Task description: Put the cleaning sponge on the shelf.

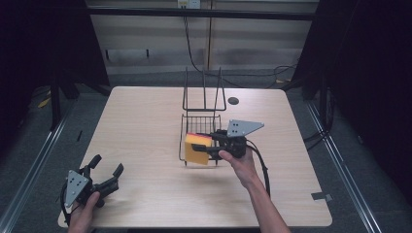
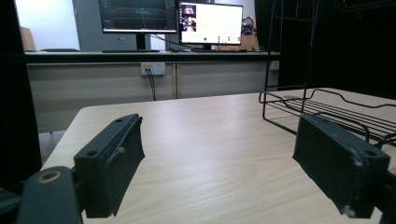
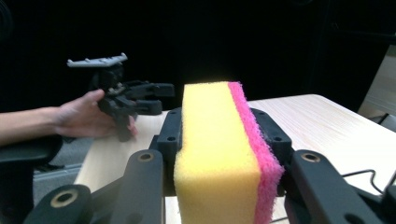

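The right gripper (image 1: 210, 147) has its fingers (image 3: 169, 135) pressed against the two broad faces of a yellow sponge with a pink scouring layer (image 3: 224, 154), which stands on edge between them with its long axis running out ahead past the fingertips. In the high view the sponge (image 1: 197, 149) hangs at the near end of the black wire rack (image 1: 200, 119), the rack lying directly beyond and under the fingertips; I judge the coming move hinges on whether the sponge goes down into the rack's basket or clear of it. Whether it touches the wires is hard to make out, since the fingers and hand cover its far side. The left gripper (image 1: 107, 177) rests low at the near left corner of the worktop (image 1: 145, 111), well apart from the sponge, fingers (image 2: 112, 163) spread wide with nothing between them; the right hand is plainly nearer
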Demonstrator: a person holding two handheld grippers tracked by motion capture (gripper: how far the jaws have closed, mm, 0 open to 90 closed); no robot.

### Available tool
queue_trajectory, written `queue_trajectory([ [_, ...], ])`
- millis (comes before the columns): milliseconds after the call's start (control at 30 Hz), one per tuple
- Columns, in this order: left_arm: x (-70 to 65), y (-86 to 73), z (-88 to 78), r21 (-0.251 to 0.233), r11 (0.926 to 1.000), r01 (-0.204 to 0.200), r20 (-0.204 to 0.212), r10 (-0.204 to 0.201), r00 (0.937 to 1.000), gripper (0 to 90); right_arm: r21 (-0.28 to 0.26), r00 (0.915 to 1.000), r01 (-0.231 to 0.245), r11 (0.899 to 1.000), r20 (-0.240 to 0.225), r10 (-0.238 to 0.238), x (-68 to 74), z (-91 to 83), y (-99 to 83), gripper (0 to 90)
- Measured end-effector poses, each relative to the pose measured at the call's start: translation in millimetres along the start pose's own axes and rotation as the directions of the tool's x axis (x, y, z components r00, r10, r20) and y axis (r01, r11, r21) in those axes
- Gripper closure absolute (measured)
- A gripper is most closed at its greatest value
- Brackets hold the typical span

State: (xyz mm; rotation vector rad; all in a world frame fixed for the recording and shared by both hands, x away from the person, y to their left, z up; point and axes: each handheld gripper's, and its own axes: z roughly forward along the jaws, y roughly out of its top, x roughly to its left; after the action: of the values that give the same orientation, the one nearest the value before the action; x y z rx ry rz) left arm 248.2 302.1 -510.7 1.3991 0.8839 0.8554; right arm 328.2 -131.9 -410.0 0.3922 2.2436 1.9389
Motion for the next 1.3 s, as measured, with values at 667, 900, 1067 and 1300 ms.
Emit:
queue_trajectory([
  [667,0.1,0.0,-0.1,0.000,1.0000,0.000,0.002,0.000,1.0000,15.5,0.075,0.9989,-0.044,0.996,0.017,0.043,-38.6,8.9,-13.0,60.6],
  [900,0.1,0.0,-0.1,0.000,1.0000,-0.001,0.002,0.001,1.0000,15.5,0.080,0.9983,-0.056,0.995,0.022,0.054,-43.9,10.6,-19.9,60.6],
  [1067,0.2,0.0,-0.1,0.000,1.0000,-0.001,0.002,0.001,1.0000,15.5,0.092,0.9977,-0.061,0.994,0.034,0.058,-48.3,12.4,-23.8,60.5],
  [1300,0.2,0.0,-0.2,0.000,1.0000,0.000,0.004,0.000,1.0000,15.5,0.105,0.9970,-0.076,0.992,0.022,0.074,-51.8,16.1,-32.8,60.5],
])
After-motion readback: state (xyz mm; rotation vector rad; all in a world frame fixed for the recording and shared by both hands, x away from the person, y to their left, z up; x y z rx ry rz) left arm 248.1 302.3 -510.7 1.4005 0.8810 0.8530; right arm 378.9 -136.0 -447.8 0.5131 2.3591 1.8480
